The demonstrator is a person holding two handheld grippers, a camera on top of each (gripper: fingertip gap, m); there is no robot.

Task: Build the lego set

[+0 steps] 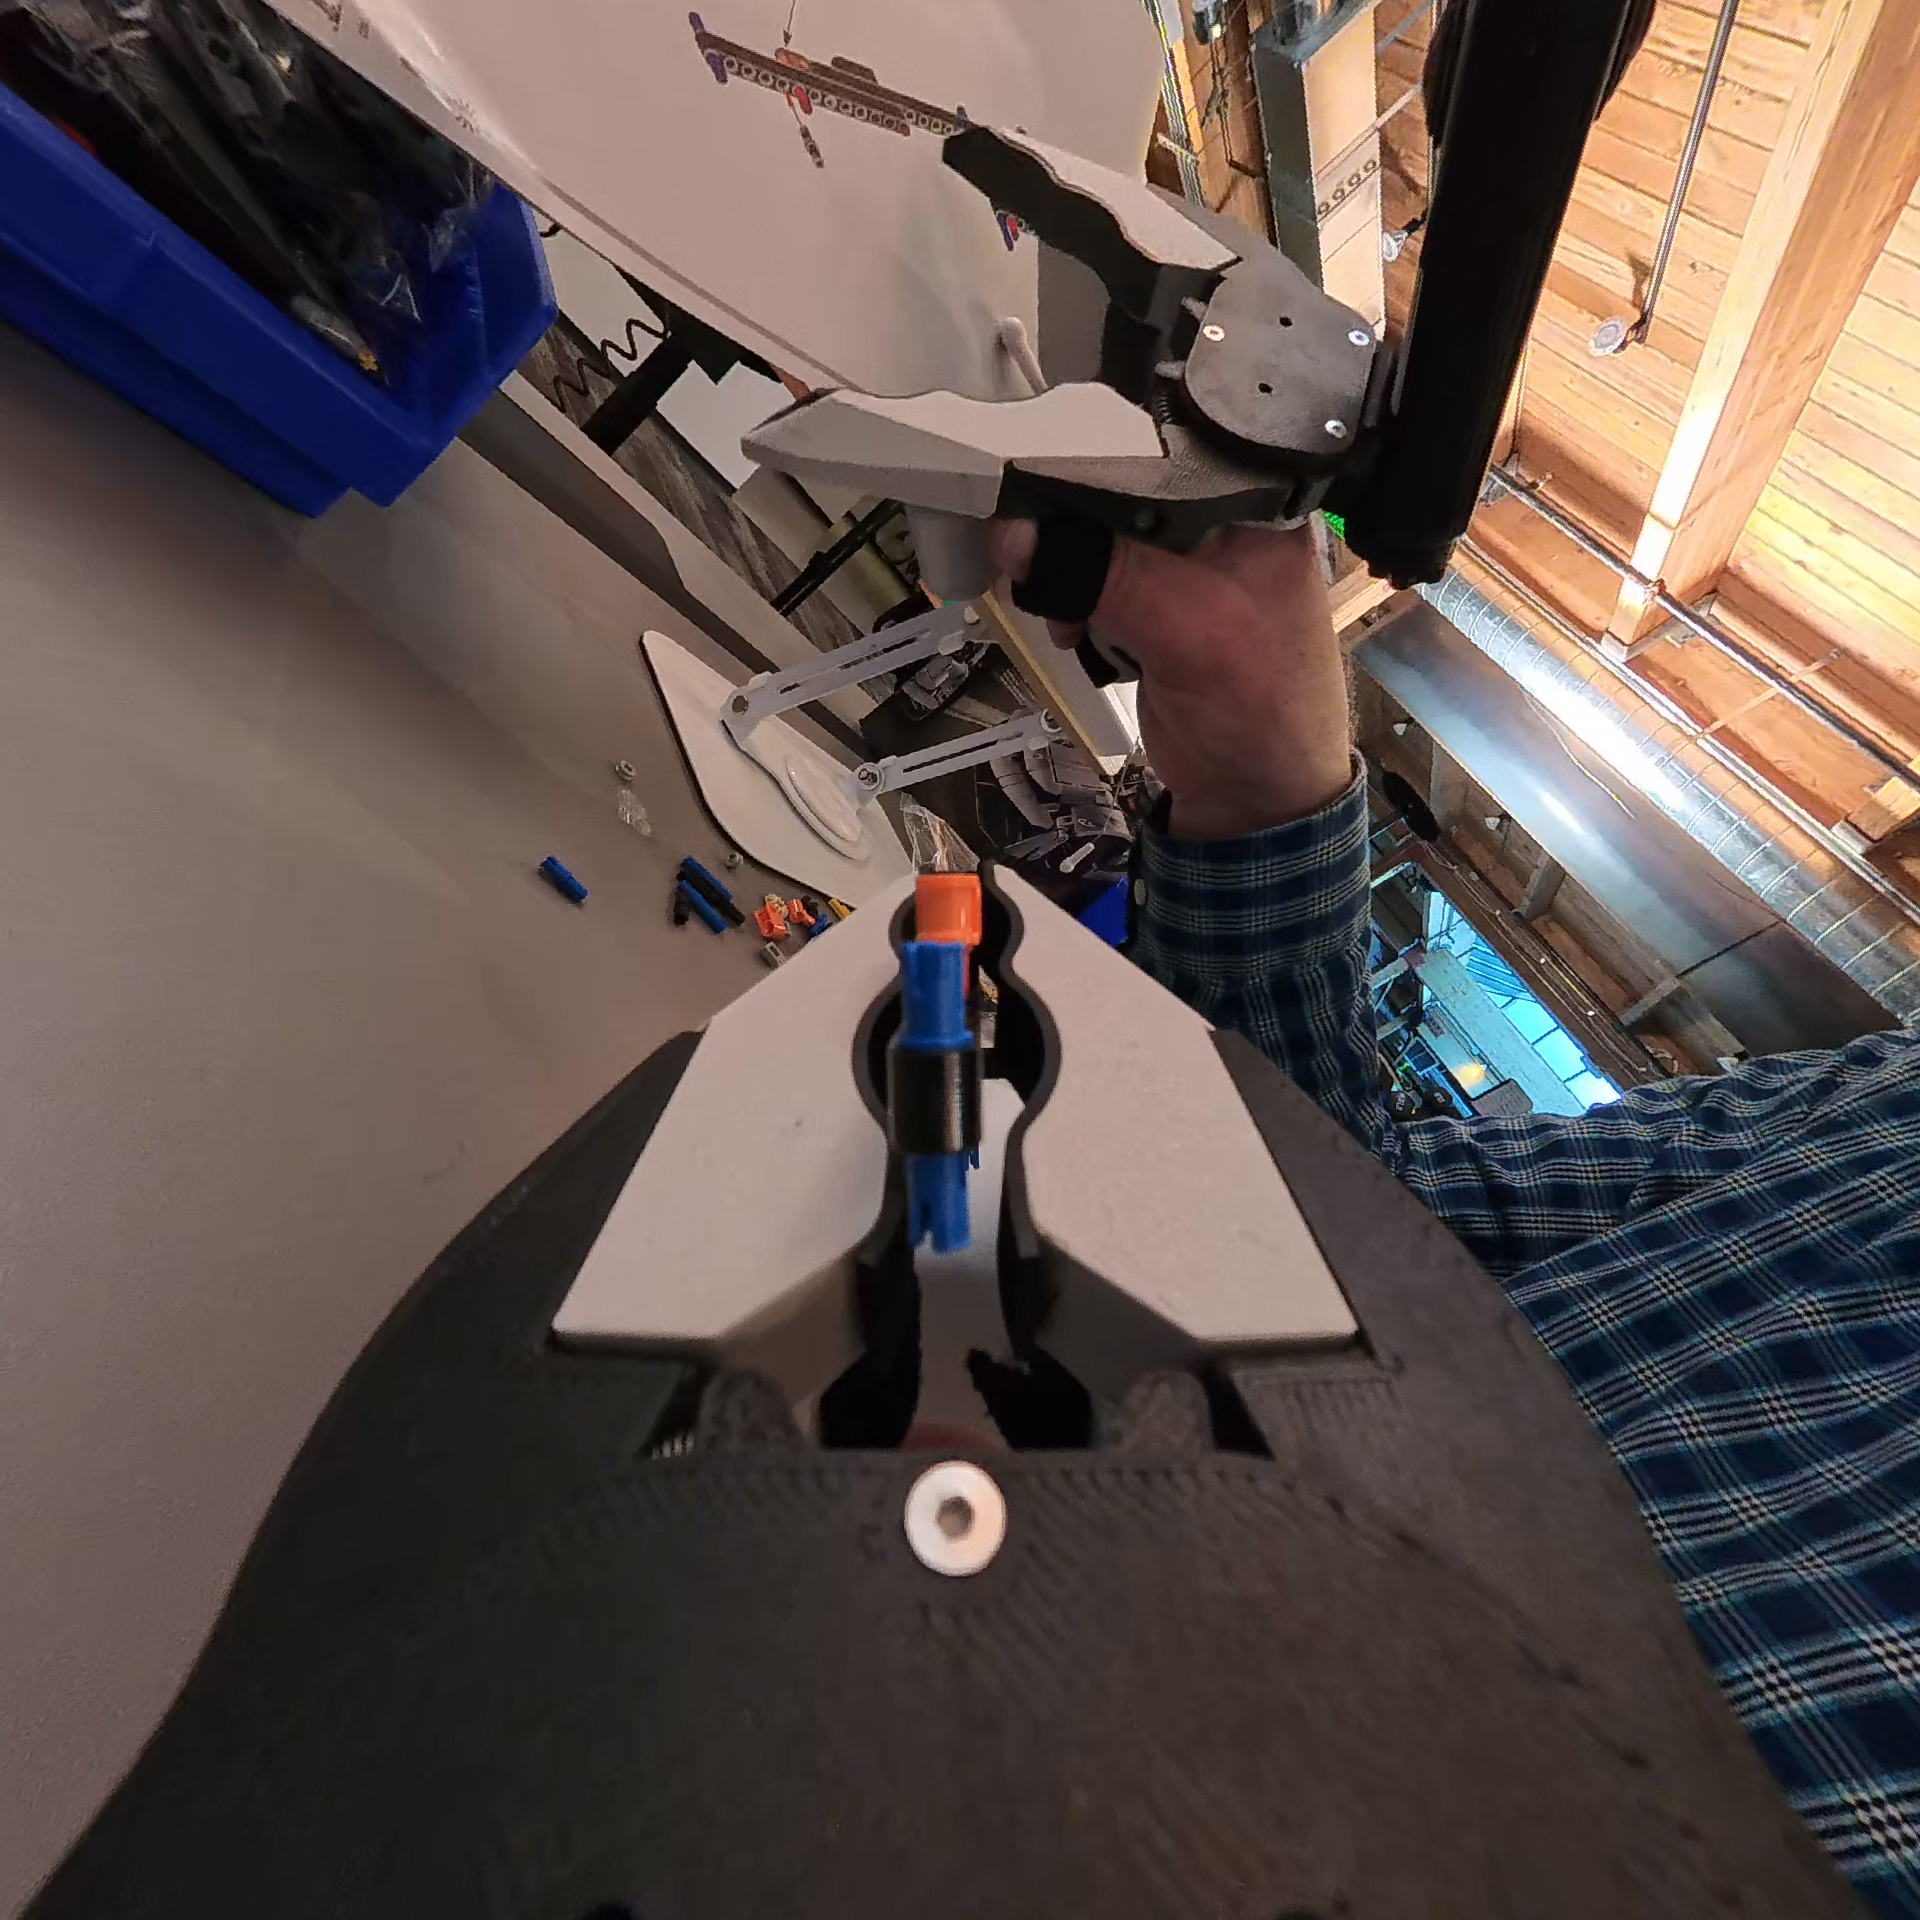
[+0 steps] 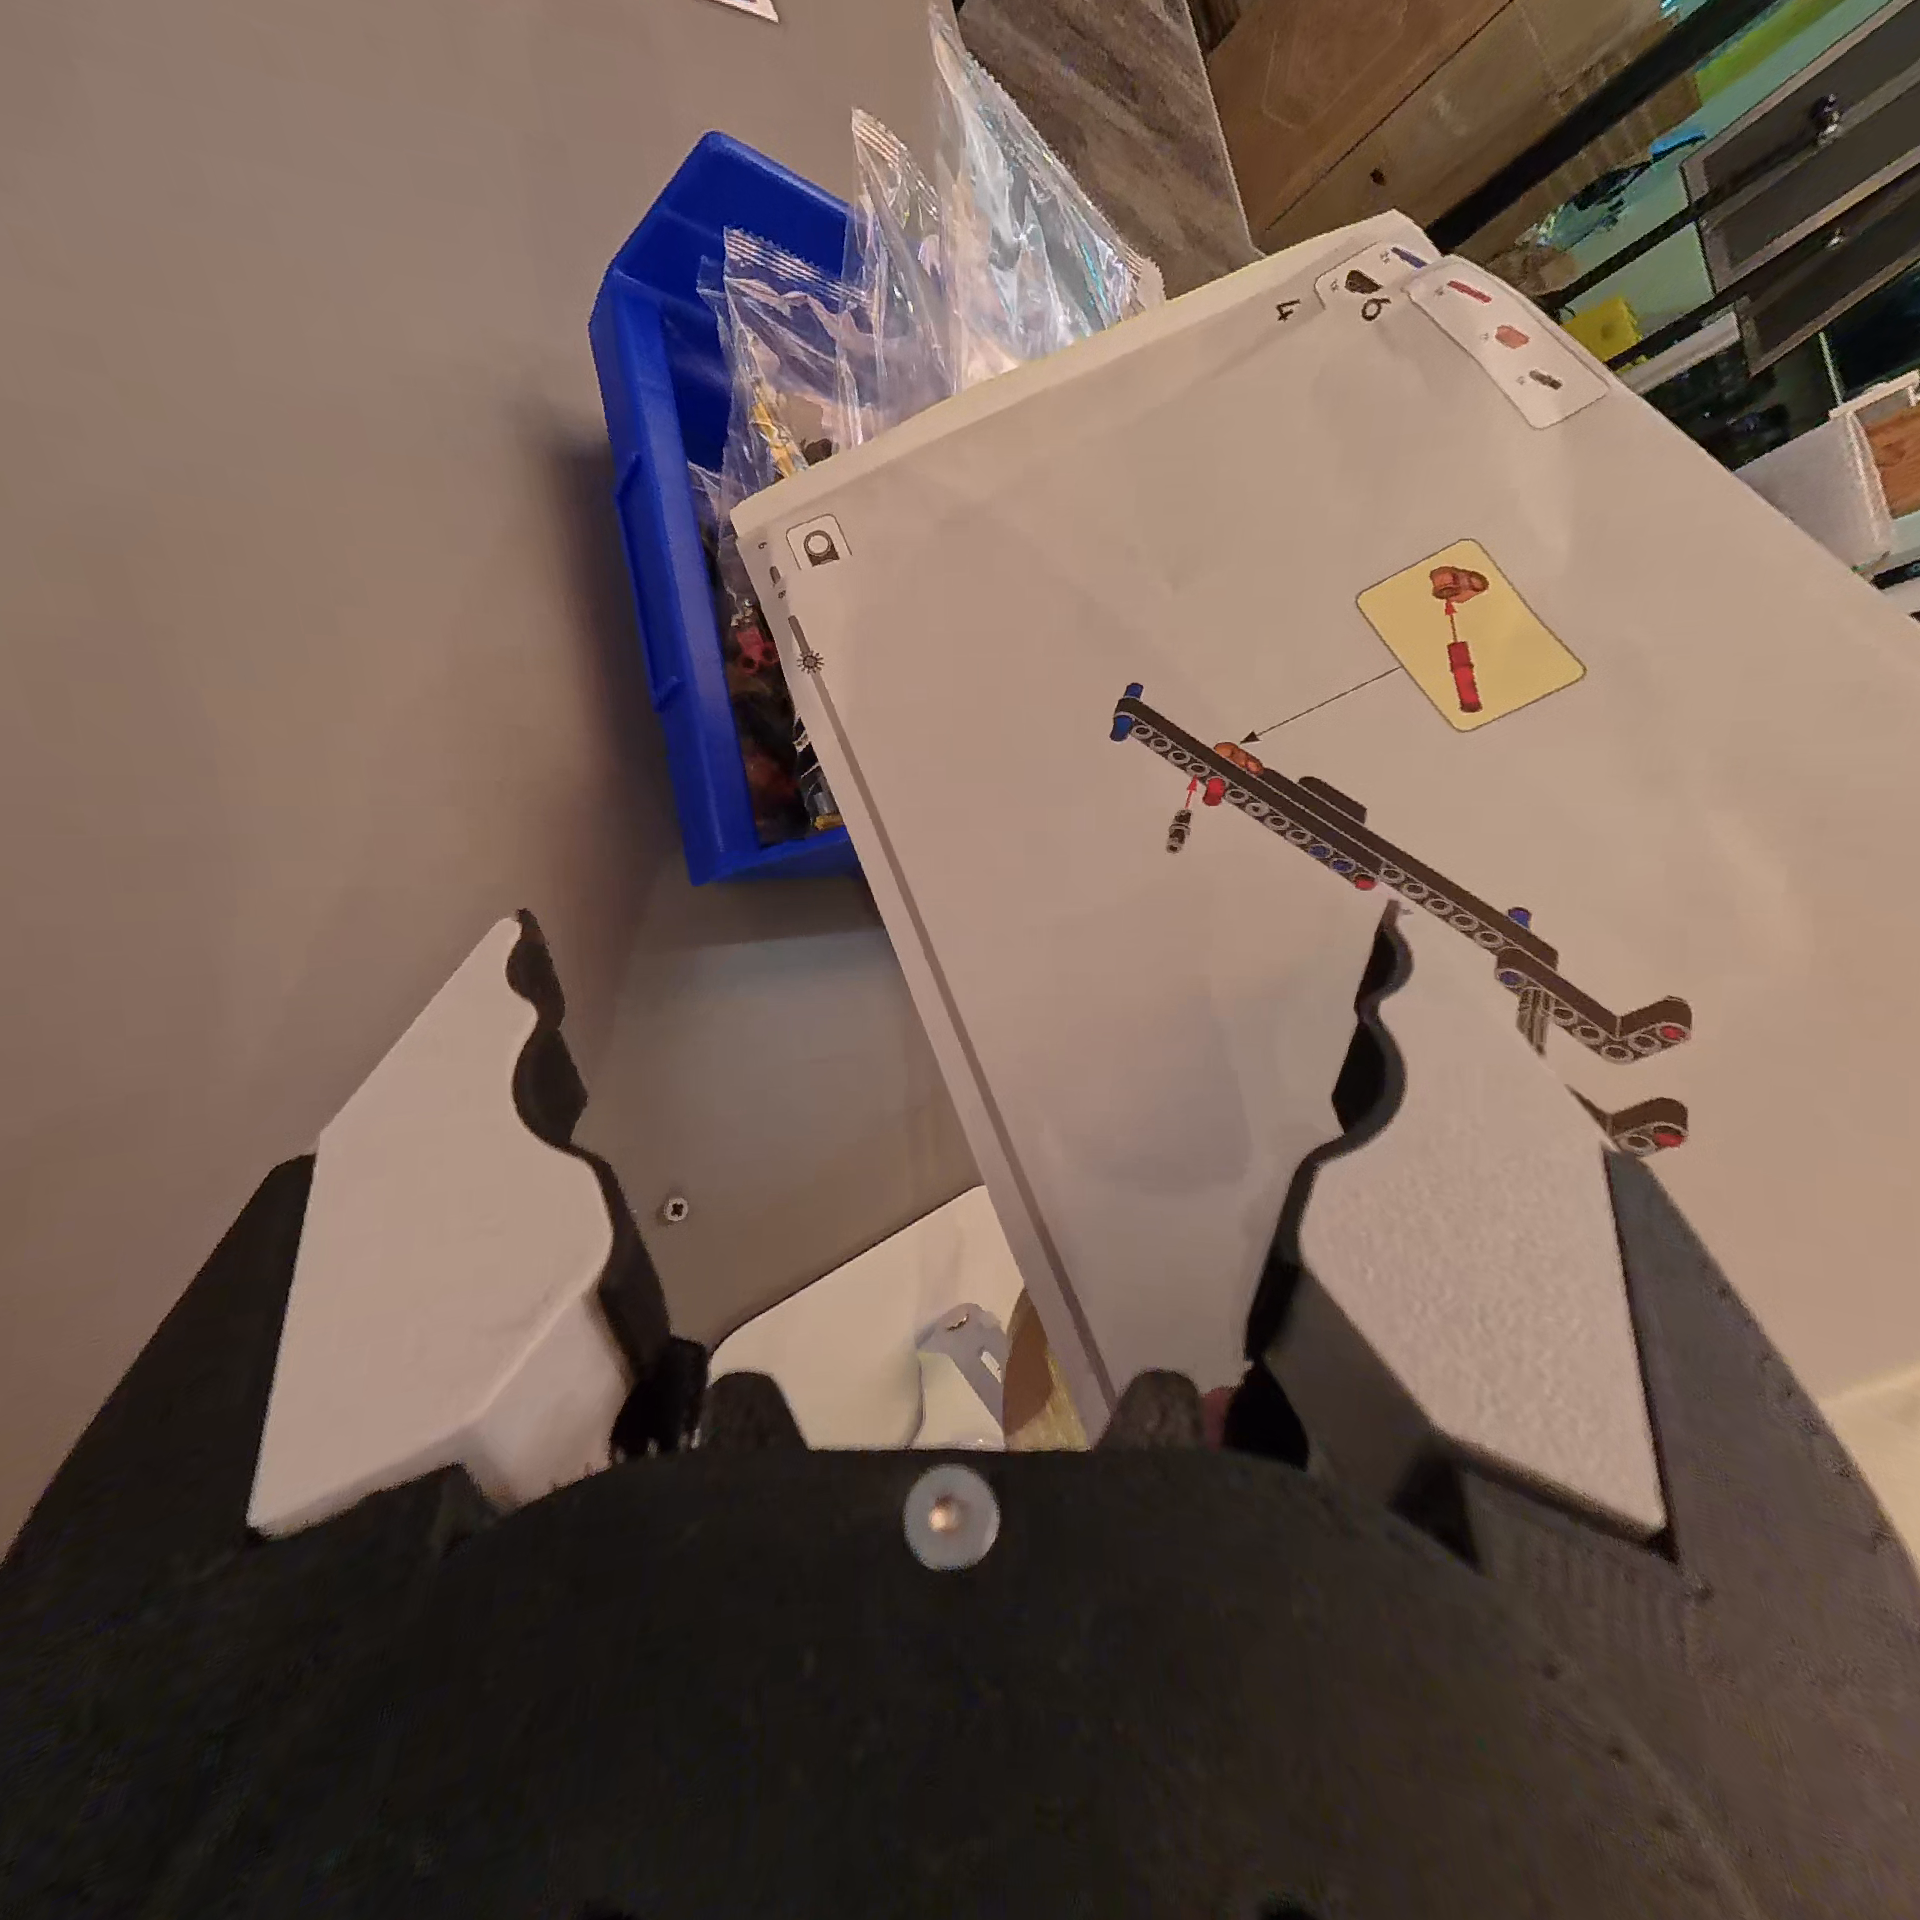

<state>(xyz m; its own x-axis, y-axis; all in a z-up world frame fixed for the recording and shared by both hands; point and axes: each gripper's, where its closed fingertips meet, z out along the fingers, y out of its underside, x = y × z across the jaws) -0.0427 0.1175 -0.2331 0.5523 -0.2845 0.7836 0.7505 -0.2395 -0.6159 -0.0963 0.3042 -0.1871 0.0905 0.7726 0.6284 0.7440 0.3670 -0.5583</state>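
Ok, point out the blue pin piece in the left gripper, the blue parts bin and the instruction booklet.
blue pin piece (image 1: 935,1039): left wrist view, on its upper blue shaft above the black sleeve.
blue parts bin (image 2: 665,499): right wrist view, on its outer side wall.
instruction booklet (image 2: 1195,582): right wrist view, on blank page above the beam diagram.

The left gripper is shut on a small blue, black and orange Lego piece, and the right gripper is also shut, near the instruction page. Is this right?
Not quite. The right gripper is open: the right wrist view shows its jaws wide apart and empty, over the instruction page. The rest holds: the left gripper is shut on the Lego piece.
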